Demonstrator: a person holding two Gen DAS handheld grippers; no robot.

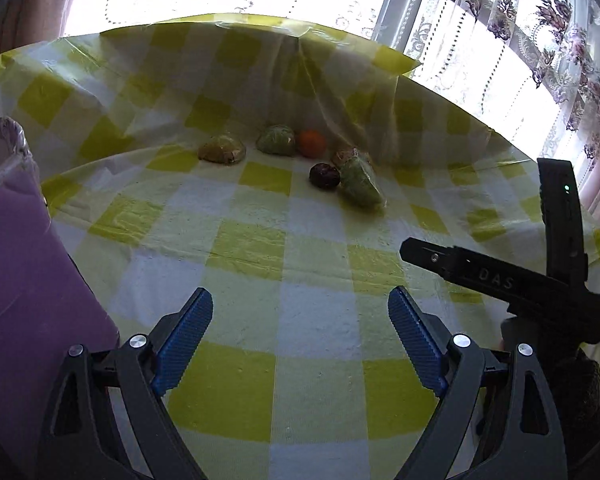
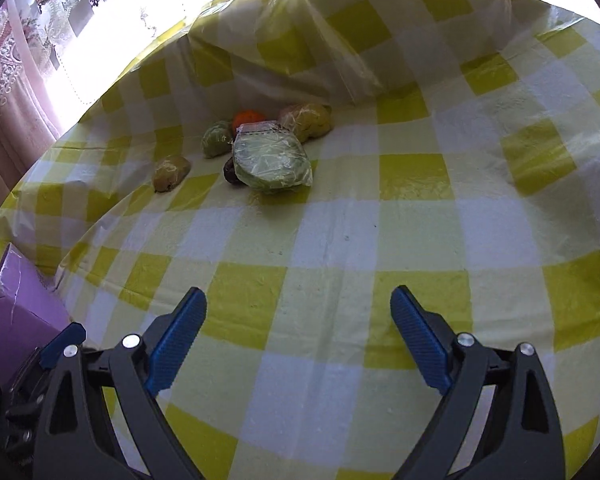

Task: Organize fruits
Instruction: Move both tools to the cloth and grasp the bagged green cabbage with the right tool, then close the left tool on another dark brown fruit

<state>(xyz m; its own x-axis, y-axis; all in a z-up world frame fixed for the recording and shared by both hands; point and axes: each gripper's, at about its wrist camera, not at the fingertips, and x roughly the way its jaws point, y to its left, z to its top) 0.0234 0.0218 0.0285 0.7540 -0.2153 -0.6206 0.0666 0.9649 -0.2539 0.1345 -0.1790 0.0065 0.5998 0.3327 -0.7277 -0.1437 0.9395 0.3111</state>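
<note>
The fruits sit in a loose cluster at the far side of the bench, against the raised fold of the checked cloth (image 2: 420, 216). Nearest the right claw is a green fruit in clear wrap (image 2: 274, 162), and a dark round fruit (image 2: 230, 172) is tucked against its left edge. Behind them are an orange (image 2: 249, 117), a smaller wrapped green fruit (image 2: 217, 138) and a yellowish wrapped fruit (image 2: 308, 120). A second yellowish wrapped fruit (image 2: 171, 172) lies apart to the left. What kinds the wrapped ones are I cannot tell through the plastic.

Both claws hang well short of the cluster, over bare cloth. The right claw (image 2: 298, 334) has its blue pads spread wide with nothing between them, and the left claw (image 1: 300, 338) is spread and empty too. A purple box (image 1: 32, 248) stands at the near left, just beside the left claw, and is likely where the fruits go.

The step in hand looks like the first reach. The big wrapped green fruit is the sensible first target for the right claw, being closest and unobstructed in front. Come in low and level, straddle its body rather than the loose flap of wrap at the back, and close gently, since plastic film is likely to slip on the pads. Keep the left pad clear of the dark fruit, which may roll if nudged.
</note>
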